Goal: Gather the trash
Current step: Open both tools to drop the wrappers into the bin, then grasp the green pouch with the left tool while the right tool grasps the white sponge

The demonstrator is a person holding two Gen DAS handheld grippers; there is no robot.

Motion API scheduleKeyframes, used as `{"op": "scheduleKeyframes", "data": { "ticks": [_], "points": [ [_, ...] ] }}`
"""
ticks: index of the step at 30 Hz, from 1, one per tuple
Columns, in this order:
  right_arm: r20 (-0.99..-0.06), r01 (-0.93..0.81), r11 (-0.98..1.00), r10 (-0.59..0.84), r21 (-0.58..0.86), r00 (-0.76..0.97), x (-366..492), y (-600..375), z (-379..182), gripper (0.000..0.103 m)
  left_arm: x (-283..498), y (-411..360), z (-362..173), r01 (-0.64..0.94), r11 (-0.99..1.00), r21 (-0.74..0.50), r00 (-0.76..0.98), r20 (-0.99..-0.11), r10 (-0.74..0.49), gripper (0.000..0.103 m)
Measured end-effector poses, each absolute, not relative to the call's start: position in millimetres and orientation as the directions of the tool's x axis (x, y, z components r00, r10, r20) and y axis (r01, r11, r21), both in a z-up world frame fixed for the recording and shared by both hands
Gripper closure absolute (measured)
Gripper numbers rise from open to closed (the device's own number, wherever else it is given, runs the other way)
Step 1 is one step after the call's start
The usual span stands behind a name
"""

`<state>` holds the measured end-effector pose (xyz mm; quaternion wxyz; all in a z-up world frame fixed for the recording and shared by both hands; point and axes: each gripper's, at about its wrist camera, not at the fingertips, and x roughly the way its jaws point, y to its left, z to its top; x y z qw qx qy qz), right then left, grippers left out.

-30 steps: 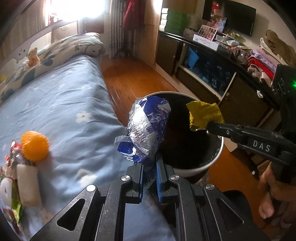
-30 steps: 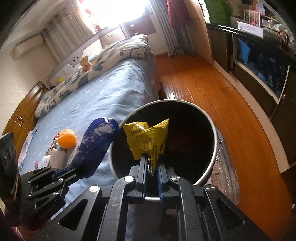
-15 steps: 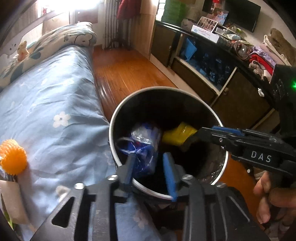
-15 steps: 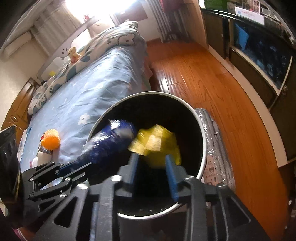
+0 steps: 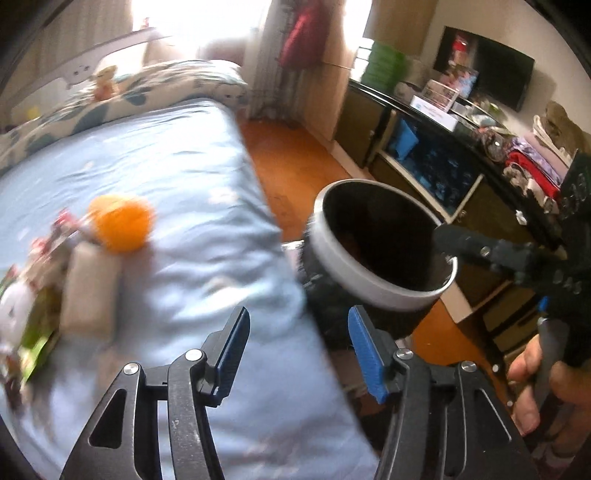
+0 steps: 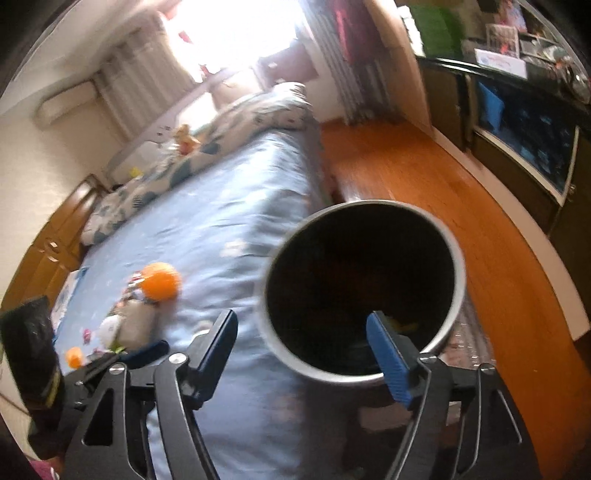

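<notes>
Both grippers are empty, jaws opening with nothing between them. The left gripper (image 5: 297,345) hangs over the bed's (image 5: 192,206) near edge, its right finger out past the mattress toward the bin (image 5: 373,291). The right gripper (image 6: 301,350) straddles the bin's (image 6: 456,295) near rim, one finger over the sheet, the other over the dark mouth, where a scrap of yellow wrapper (image 6: 404,325) shows low inside. In the left view the right gripper (image 5: 480,251) reaches across the bin's far rim, a hand (image 5: 543,387) on its grip.

The bin stands on the floor just beside the bed, almost against the mattress side, so there is little gap there; on its other side the wooden floor (image 6: 480,206) lies open up to the dark cabinet (image 6: 524,122).

More trash (image 5: 48,280) lies in a blurred heap on the sheet, well left of the jaws, with an orange ball (image 5: 120,223) on top. Pillows (image 6: 207,151) sit at the bed's far end under a bright window (image 6: 236,33).
</notes>
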<state>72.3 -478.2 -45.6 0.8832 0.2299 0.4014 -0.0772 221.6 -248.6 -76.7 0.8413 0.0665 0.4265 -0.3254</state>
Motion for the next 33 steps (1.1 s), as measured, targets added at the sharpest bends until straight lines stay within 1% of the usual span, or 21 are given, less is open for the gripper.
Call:
{"op": "scheduleKeyframes", "data": {
  "ticks": [6,9,19,25,33],
  "points": [
    [-0.712,0.216,0.894,0.148,0.394,0.687,88.7,-416.5,-47.1,0.027,192.1,-178.0,-68.9,0.491,0.861,-0.132,0.527,-0.742,-0.414,0.047],
    [-0.720,0.154,0.905,0.202,0.396,0.664,104.2,-384.1,-54.6,0.027,186.7,-145.6,-68.7,0.423,0.898,-0.116,0.569,-0.737,-0.364,0.046],
    [-0.767,0.049,0.922,0.288,0.384,0.574,137.0,-307.3,-90.2,0.027,155.9,-95.9,-77.1,0.239,0.965,-0.111,0.607,-0.758,-0.238,0.045],
    [-0.777,0.028,0.923,0.307,0.385,0.550,151.0,-283.9,-96.7,0.027,158.1,-90.2,-70.7,0.204,0.972,-0.119,0.601,-0.768,-0.220,0.045],
    [-0.777,0.040,0.914,0.320,0.404,0.542,171.2,-276.3,-101.8,0.027,189.5,-75.8,-65.6,0.206,0.969,-0.134,0.586,-0.776,-0.232,0.045]
  ]
}}
